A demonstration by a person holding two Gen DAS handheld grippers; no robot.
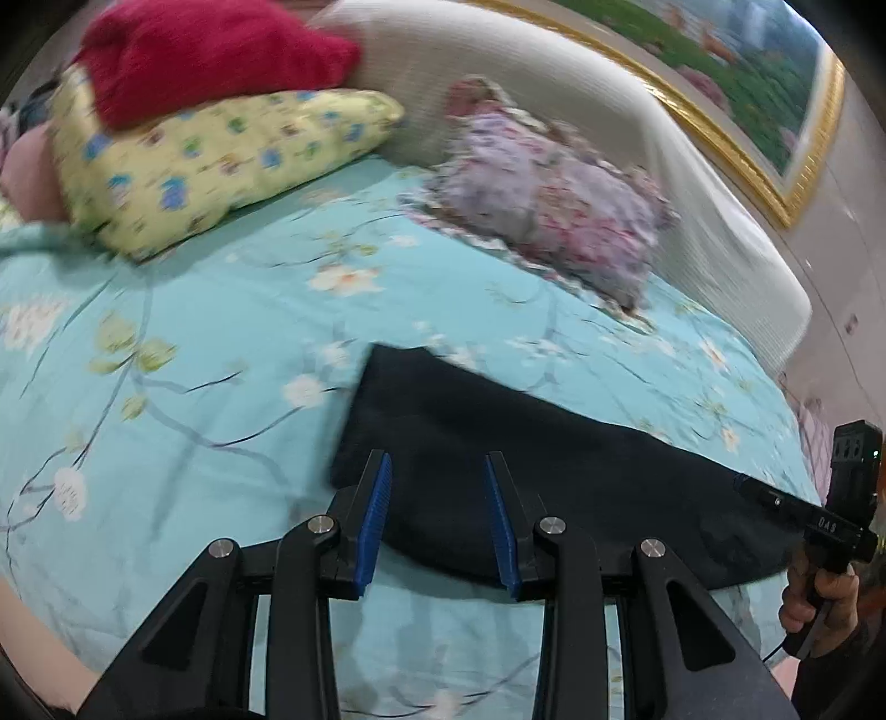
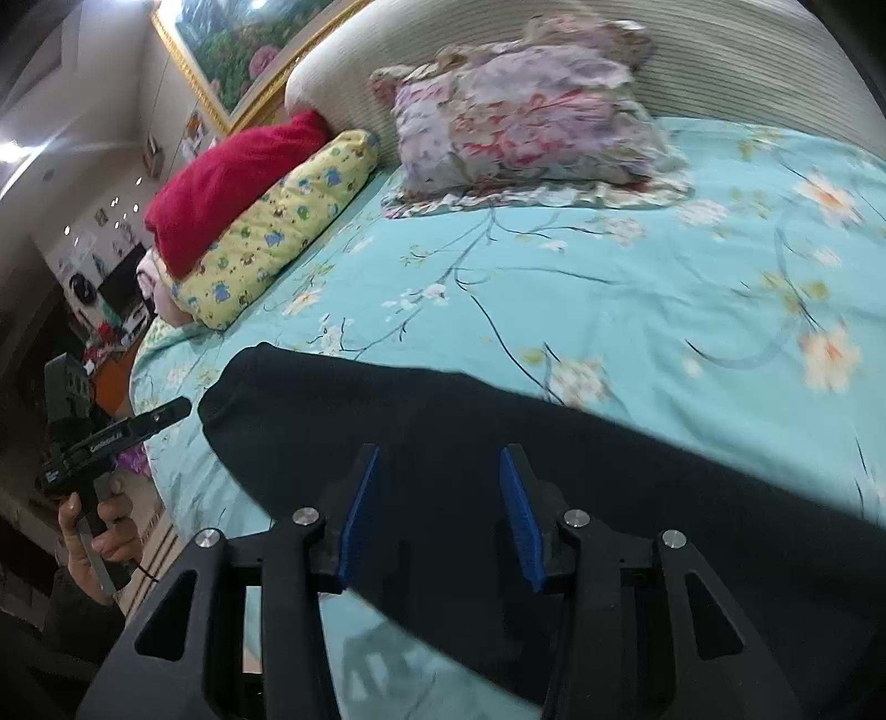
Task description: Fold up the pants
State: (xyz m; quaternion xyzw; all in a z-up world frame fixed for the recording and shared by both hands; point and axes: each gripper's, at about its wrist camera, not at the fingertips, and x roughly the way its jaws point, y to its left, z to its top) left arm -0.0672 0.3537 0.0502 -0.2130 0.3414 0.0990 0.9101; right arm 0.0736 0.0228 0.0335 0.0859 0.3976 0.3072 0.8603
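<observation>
The pants lie flat along the bed at lower centre, ready for folding. Left tool and right tool hover apart, gripping nothing.

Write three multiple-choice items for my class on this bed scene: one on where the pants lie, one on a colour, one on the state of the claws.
1. Where do the pants lie?
A. Flat on the bedspread, near its front edge
B. On the pillows
C. On the floor

2. What colour is the cushion on top of the yellow pillow?
A. Green
B. Red
C. White

3. What state are the two claws in?
A. Both clamped on the pants
B. One holds a pillow
C. Both open, holding nothing

Answers:
1 A: the dark pants stretch across the floral bedspread in front of both claws.
2 B: a red cushion rests on the yellow pillow.
3 C: the left claw and right claw show a clear gap between their blue pads, with nothing gripped.
</observation>
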